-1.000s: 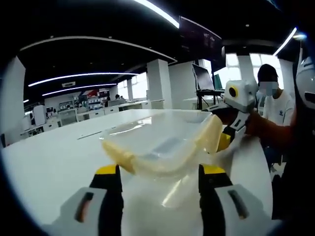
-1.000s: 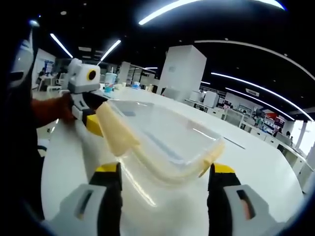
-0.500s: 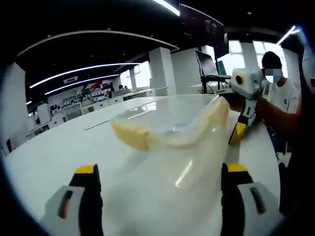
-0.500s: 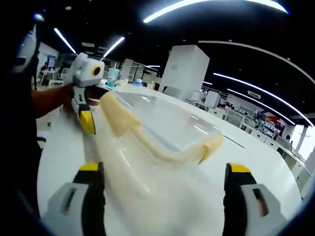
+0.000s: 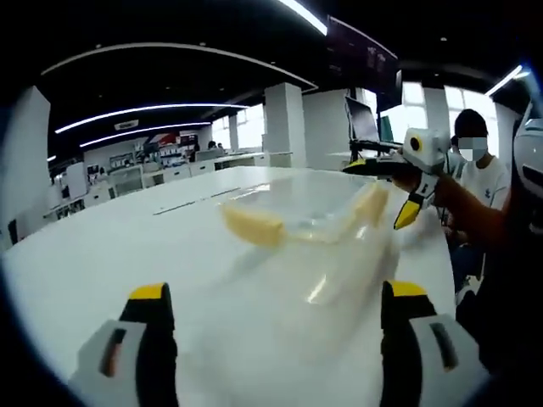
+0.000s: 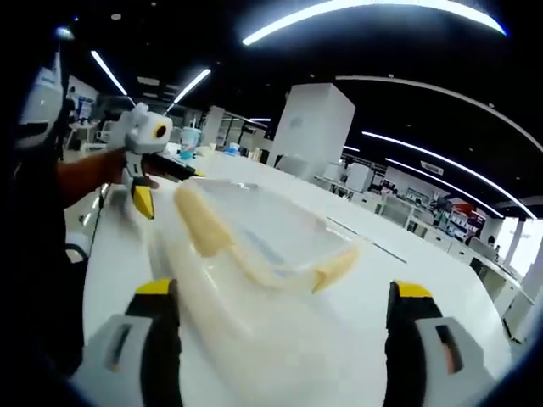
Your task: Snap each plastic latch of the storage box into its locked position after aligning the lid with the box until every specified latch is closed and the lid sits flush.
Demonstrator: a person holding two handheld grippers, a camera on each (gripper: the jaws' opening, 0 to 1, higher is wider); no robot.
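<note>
A clear plastic storage box (image 5: 327, 254) with its clear lid (image 6: 263, 222) on top lies on the white table (image 5: 127, 246). Pale yellow latches stick out at its ends: one (image 5: 252, 225) toward me and one (image 5: 372, 203) by the other gripper in the left gripper view, and two (image 6: 198, 222) (image 6: 333, 268) in the right gripper view. My left gripper (image 5: 276, 339) stands open, a short way back from the box, with nothing between its jaws. My right gripper (image 6: 286, 339) is open too and also holds nothing. Each shows in the other's view, left (image 6: 144, 161) and right (image 5: 414, 174).
A person in a white shirt (image 5: 484, 191) sits beyond the table's right edge in the left gripper view. A dark monitor on a stand (image 5: 361, 127) rises behind the table. White pillars (image 6: 314, 127) and desks with equipment (image 5: 127, 178) fill the room behind.
Both grippers' jaws have spread from narrow around the box's ends to wide open. Both have then drawn back from the box, which looks smaller and lower now.
</note>
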